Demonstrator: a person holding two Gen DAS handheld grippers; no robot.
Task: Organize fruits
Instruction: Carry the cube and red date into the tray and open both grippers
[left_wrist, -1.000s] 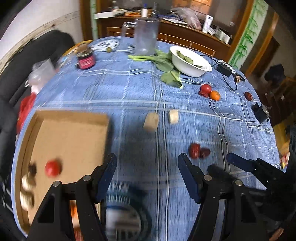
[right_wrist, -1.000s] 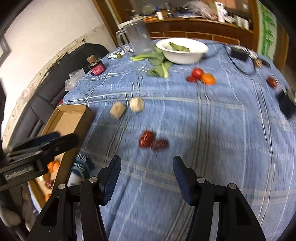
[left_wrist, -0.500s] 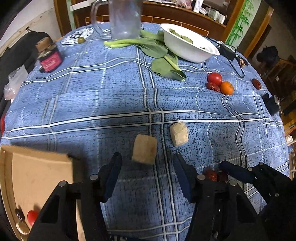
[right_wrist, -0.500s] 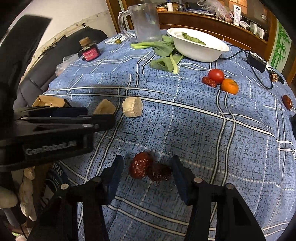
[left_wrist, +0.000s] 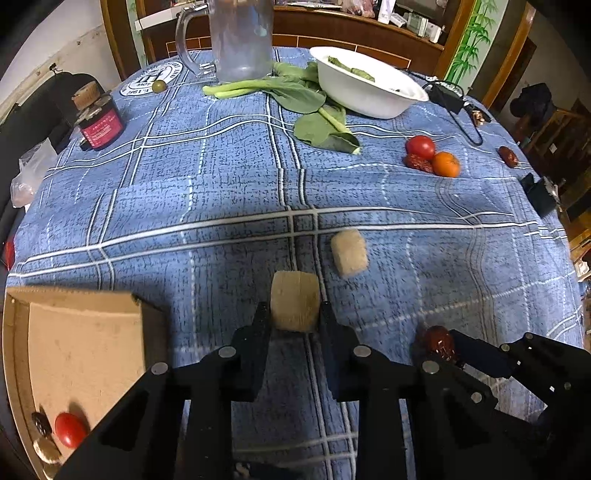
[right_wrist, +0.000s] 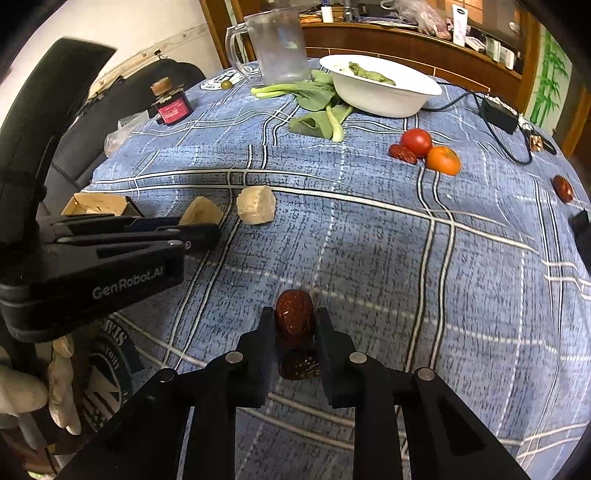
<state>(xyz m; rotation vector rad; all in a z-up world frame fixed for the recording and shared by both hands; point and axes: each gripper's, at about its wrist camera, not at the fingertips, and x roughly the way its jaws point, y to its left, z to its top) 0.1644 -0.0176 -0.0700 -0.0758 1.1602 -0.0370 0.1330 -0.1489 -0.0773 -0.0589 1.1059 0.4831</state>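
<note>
- Fruits: both grippers are mid-pick. Left gripper (left_wrist: 295, 317) is clamped on the tan chunk (left_wrist: 294, 305); right gripper (right_wrist: 294, 325) is narrow around a red date (right_wrist: 294, 314), both low at the tablecloth (left_wrist: 221, 192).
- Second, darker date (right_wrist: 299, 363) sits just behind the gripped one, between the right fingers; I can't tell whether it's pinched too.
- Next, as I read it: lift both and carry them to the cardboard box (left_wrist: 74, 332) at left, which holds a cherry tomato (left_wrist: 70, 429).
- Left to do: second tan chunk (left_wrist: 349, 252), and the tomato (left_wrist: 420, 146), orange (left_wrist: 446, 164) and date cluster far right.
- Obstacles: grippers are close together, so a crossing risk; box wall needs clearing.
</note>
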